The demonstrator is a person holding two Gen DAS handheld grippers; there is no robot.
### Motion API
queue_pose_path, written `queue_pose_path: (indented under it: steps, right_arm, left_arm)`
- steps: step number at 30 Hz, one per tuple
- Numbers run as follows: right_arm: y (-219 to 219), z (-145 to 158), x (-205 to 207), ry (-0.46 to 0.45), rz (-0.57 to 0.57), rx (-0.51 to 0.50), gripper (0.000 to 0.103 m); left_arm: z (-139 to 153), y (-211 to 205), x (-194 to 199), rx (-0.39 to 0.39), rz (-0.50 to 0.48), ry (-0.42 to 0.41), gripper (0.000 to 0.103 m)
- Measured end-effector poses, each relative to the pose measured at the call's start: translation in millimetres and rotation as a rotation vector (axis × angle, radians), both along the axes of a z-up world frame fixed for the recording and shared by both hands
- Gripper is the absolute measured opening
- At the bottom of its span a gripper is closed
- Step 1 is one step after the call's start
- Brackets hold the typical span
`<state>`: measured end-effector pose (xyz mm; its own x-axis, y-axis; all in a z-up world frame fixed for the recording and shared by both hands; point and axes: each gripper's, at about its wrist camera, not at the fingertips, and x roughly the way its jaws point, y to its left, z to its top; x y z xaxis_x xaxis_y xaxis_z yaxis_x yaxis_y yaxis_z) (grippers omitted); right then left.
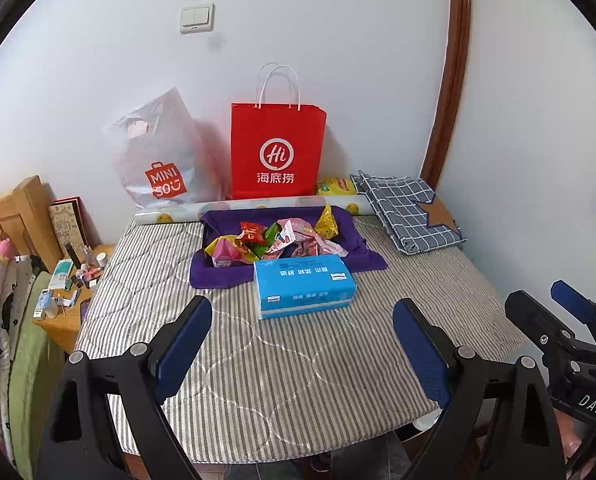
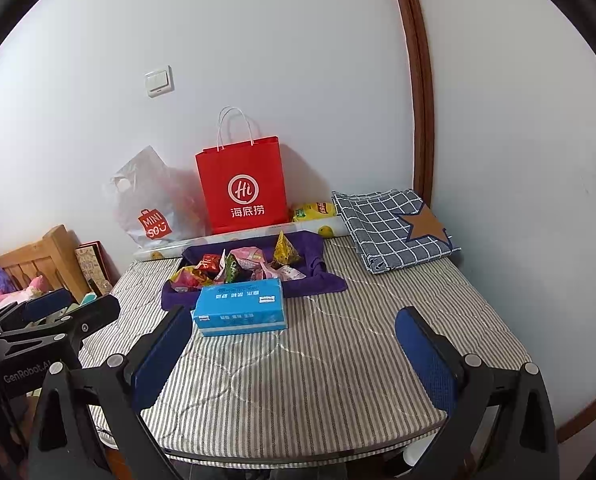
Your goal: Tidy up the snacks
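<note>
Several bright snack packets (image 1: 272, 240) (image 2: 238, 266) lie in a heap on a purple cloth (image 1: 214, 276) (image 2: 317, 276) at the far middle of a striped table top (image 1: 298, 368) (image 2: 337, 360). A blue tissue pack (image 1: 303, 286) (image 2: 242, 306) sits just in front of the heap. My left gripper (image 1: 303, 344) hovers over the near edge, open and empty, well short of the pack. My right gripper (image 2: 294, 344) is also open and empty, level with the left one, which shows at the left edge of its view.
A red paper bag (image 1: 276, 148) (image 2: 244, 184) and a white plastic bag (image 1: 160, 156) (image 2: 150, 200) stand against the wall. A folded checked cloth (image 1: 405, 208) (image 2: 389, 228) lies at the far right. A yellow packet (image 1: 335, 186) (image 2: 315, 210) lies behind a rolled sheet. A cluttered wooden nightstand (image 1: 64, 320) stands left.
</note>
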<state>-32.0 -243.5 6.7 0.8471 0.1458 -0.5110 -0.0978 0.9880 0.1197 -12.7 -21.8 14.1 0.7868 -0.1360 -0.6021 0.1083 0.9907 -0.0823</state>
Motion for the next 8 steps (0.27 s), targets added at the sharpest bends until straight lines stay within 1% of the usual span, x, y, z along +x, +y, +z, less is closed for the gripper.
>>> queue_pose_path:
  steps: [5, 7, 8]
  right_arm:
    - [0.6, -0.5, -0.1, -0.001, 0.002, 0.001, 0.103]
    - [1.9, -1.4, 0.4, 0.001, 0.006, 0.002, 0.103]
    - [2.9, -1.8, 0.1, 0.001, 0.008, 0.001, 0.103]
  left_arm:
    - [0.0, 1.0, -0.1, 0.000, 0.003, -0.002, 0.092]
    - [0.5, 1.7, -1.7, 0.006, 0.006, -0.017, 0.094]
    - [0.3, 1.6, -1.0, 0.010, 0.011, -0.012, 0.094]
